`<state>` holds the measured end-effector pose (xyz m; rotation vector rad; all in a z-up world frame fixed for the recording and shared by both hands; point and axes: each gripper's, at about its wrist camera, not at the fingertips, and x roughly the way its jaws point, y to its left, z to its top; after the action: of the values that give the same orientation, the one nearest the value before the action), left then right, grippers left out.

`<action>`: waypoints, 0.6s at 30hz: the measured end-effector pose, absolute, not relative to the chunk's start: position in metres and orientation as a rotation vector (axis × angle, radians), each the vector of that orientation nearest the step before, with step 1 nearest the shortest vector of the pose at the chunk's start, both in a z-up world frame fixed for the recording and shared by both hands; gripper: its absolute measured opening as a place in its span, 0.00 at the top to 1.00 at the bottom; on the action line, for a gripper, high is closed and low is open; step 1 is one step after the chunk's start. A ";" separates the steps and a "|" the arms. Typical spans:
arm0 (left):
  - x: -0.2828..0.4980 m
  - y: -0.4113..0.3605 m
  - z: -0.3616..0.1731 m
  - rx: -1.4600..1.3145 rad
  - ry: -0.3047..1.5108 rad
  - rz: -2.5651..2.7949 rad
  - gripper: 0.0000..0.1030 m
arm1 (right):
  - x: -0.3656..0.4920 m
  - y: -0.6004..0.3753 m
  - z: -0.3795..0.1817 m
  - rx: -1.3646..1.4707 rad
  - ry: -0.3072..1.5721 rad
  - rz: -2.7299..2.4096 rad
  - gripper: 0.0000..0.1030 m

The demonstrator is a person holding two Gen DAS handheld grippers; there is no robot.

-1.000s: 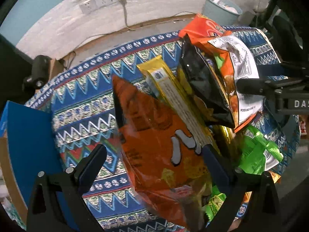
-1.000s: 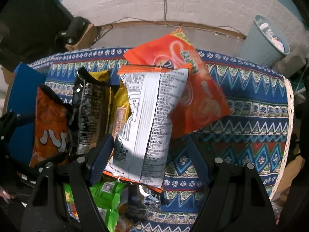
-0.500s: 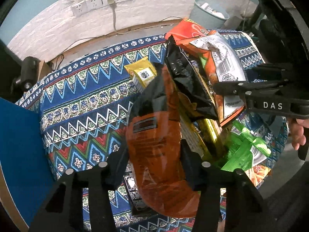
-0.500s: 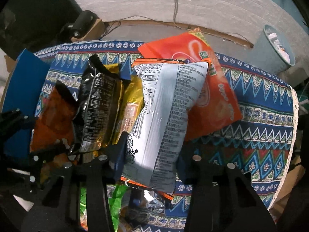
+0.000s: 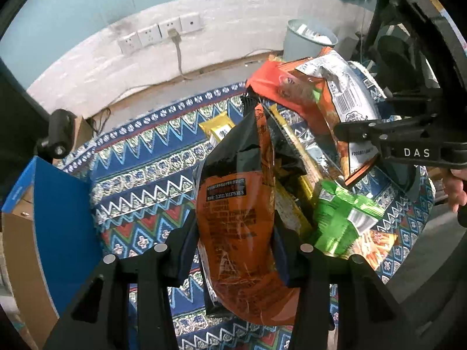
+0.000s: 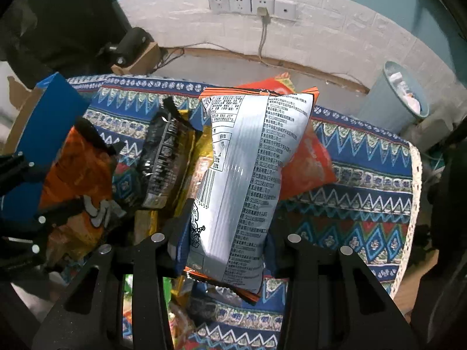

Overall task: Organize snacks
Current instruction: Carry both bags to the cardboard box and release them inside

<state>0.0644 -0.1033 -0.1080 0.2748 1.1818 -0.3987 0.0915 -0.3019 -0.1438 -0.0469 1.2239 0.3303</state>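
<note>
Both grippers clamped on a snack bag each, jaws have just been closing onto them. Left gripper (image 5: 235,250) pinches the orange-and-black chip bag (image 5: 236,204) across its lower half; right gripper (image 6: 223,250) pinches the silver-backed bag (image 6: 248,169) near its bottom edge, printed back facing the camera, orange trim at top and bottom seams.

Landmark = snack pile (image 5: 294,157) on the patterned cloth (image 5: 151,157). Orange-and-black bag sits at the pile's left edge and looks partly raised off it; silver-backed bag is at the pile's right side, over a red-orange bag (image 6: 306,163). Blue-sided cardboard box (image 5: 58,210) stands left of the pile, likely the destination (a guess, nothing confirms it).

Step in hand looks like lifting both bags clear. To do it well: keep the grip light enough not to crush chips, lift straight up so neighbours like the black packet (image 6: 163,160) and green pack (image 5: 341,218) don't drag along, keep the two hands apart so bags don't tangle. Bags are puffy, slick film, could slip or swing if tilted fast
</note>
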 end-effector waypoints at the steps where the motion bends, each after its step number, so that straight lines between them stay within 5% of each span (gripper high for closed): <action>1: 0.062 -0.102 -0.103 0.277 1.170 -0.396 0.54 | 0.089 -0.302 -0.139 -0.045 1.212 0.332 0.61; 18: 0.037 -0.056 -0.050 0.321 1.001 -0.283 0.55 | 0.054 -0.279 -0.074 -0.044 1.074 0.385 0.61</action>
<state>0.0372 -0.0557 -0.0498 0.3214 1.0012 -0.2831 0.0545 -0.2794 -0.0742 -0.0440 1.0743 0.3854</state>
